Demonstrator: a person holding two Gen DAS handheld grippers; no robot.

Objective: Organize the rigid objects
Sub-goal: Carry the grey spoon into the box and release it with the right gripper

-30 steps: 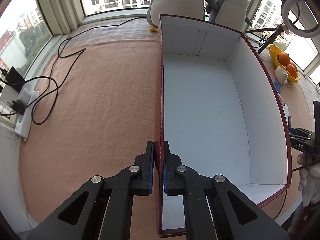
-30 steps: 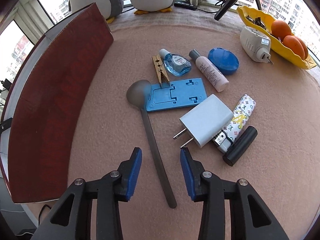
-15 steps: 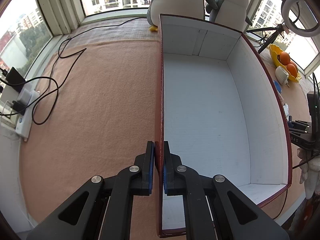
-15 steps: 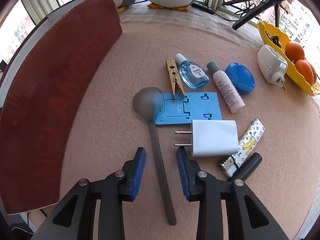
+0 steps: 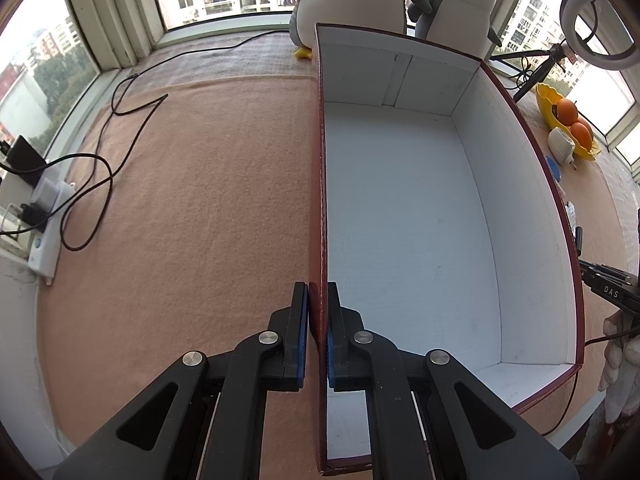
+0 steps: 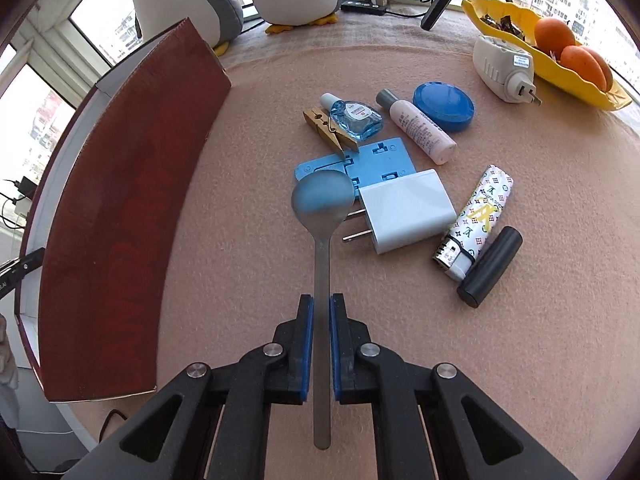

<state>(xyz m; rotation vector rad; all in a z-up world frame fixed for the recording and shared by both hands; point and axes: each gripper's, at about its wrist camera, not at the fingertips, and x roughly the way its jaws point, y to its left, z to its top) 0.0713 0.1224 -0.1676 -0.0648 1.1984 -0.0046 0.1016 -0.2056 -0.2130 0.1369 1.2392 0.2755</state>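
Pink cloth (image 6: 500, 360), spoon (image 6: 322, 248) newly clamped, lifted.

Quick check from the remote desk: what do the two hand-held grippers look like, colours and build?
The left hand-held gripper and the right hand-held gripper look alike: matte black angular fingers with triangular cut-outs, round silver pivot bolts, and blue pads lining the inner faces. No cables or markings show on them in their own views.

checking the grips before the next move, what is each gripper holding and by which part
The right gripper is shut on the spoon, gripping its handle partway along. The left gripper is clamped on the box, on its side wall.
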